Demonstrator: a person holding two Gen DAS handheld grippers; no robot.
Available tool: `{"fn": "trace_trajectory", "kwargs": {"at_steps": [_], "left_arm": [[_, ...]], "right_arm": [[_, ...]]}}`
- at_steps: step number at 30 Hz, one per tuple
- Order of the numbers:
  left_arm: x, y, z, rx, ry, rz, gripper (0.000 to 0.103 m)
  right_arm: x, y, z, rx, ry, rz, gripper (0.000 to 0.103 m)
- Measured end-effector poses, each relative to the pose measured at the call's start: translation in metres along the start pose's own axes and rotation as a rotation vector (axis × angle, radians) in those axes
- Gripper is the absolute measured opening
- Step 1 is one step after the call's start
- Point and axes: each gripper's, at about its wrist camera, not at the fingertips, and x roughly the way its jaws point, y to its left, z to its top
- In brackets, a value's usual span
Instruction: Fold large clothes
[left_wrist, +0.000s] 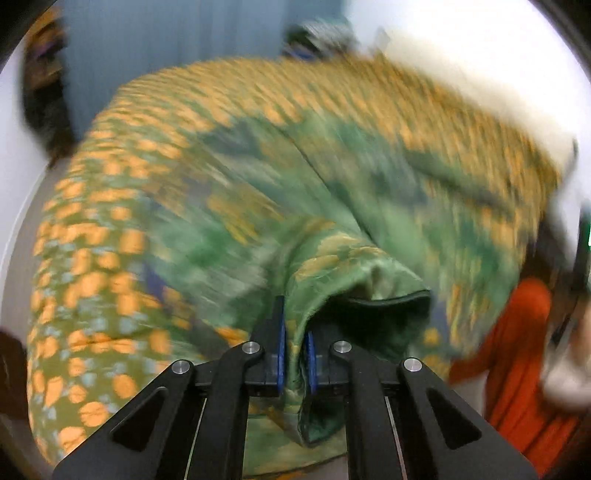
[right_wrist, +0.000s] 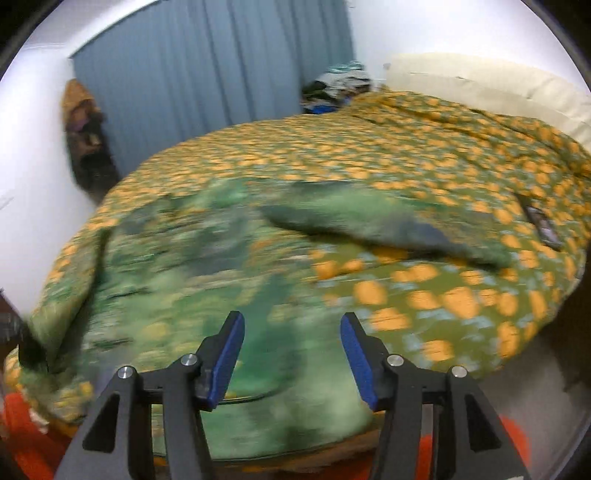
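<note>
Left gripper (left_wrist: 294, 332) clamped on a fold of the green garment (left_wrist: 332, 236), blue pads (left_wrist: 281, 347) pressed against the cloth from both sides, with a dark-edged hem (left_wrist: 391, 297) bulging out just right of the jaws and a tail of fabric hanging down between the black arms. Garment mottled green with yellow patches, spread over the near part of the bed and heavily blurred in both views. Right gripper (right_wrist: 291, 354) wide open with nothing between its blue pads (right_wrist: 229, 354), poised just above the near edge of the green garment (right_wrist: 229, 266); contact with the cloth impossible to judge through the blur. Underneath, a bedspread (right_wrist: 424, 295) patterned with orange dots on olive green, covering the bed (right_wrist: 369, 147) from near to far. One long dark-green part of the garment stretched rightward across the middle of the bedspread. Dark flat phone-like object (right_wrist: 543, 225) lying on the far right of the bedspread, well apart from the garment. Cream pillows (right_wrist: 480, 85) at the far right, blue curtain (right_wrist: 207, 74) behind on the far left, a heap of mixed clothes (right_wrist: 340, 88) between them. Orange-red cloth (left_wrist: 517, 350) at the near right in the left wrist view.
</note>
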Motion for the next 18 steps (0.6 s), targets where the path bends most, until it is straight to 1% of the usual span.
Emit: {"fn": "trace_trajectory", "kwargs": {"at_steps": [2,3,4,6,8,10,11,13,14,15,16,17,18], "left_arm": [[-0.031,0.043,0.012,-0.121,-0.074,0.037,0.007],[-0.042,0.062,0.015,-0.165,-0.097,0.065,0.007],[-0.053,0.085,0.016,-0.216,-0.121,0.120,0.008],[-0.069,0.127,0.012,-0.319,-0.152,0.200,0.008],[-0.079,0.170,0.004,-0.435,-0.174,0.278,0.009],[-0.088,0.215,-0.014,-0.568,-0.182,0.396,0.013],[-0.091,0.235,-0.026,-0.637,-0.183,0.444,0.014],[-0.097,0.259,-0.048,-0.747,-0.181,0.538,0.016],[-0.100,0.264,-0.062,-0.791,-0.182,0.561,0.019],[-0.102,0.266,-0.073,-0.817,-0.182,0.563,0.029],[-0.101,0.262,-0.084,-0.830,-0.176,0.557,0.041],[-0.097,0.252,-0.093,-0.824,-0.166,0.534,0.047],[-0.093,0.242,-0.099,-0.810,-0.155,0.499,0.056]], "right_arm": [[-0.003,0.015,0.000,-0.052,-0.012,0.016,0.055],[-0.006,0.022,0.000,-0.083,-0.023,0.017,0.055],[-0.007,0.027,0.000,-0.107,-0.030,0.018,0.055],[-0.008,0.029,0.001,-0.120,-0.035,0.021,0.055],[-0.006,0.027,0.004,-0.112,-0.028,0.030,0.055],[-0.004,0.026,0.004,-0.107,-0.015,0.030,0.055],[-0.001,0.024,0.004,-0.106,-0.009,0.030,0.055],[0.004,0.017,0.006,-0.095,0.016,0.034,0.055],[0.006,0.012,0.006,-0.090,0.024,0.034,0.055],[0.009,0.005,0.008,-0.085,0.045,0.025,0.056],[0.012,-0.001,0.009,-0.082,0.062,0.016,0.061],[0.017,-0.009,0.010,-0.079,0.083,0.004,0.065],[0.023,-0.018,0.011,-0.078,0.120,-0.005,0.072]]}}
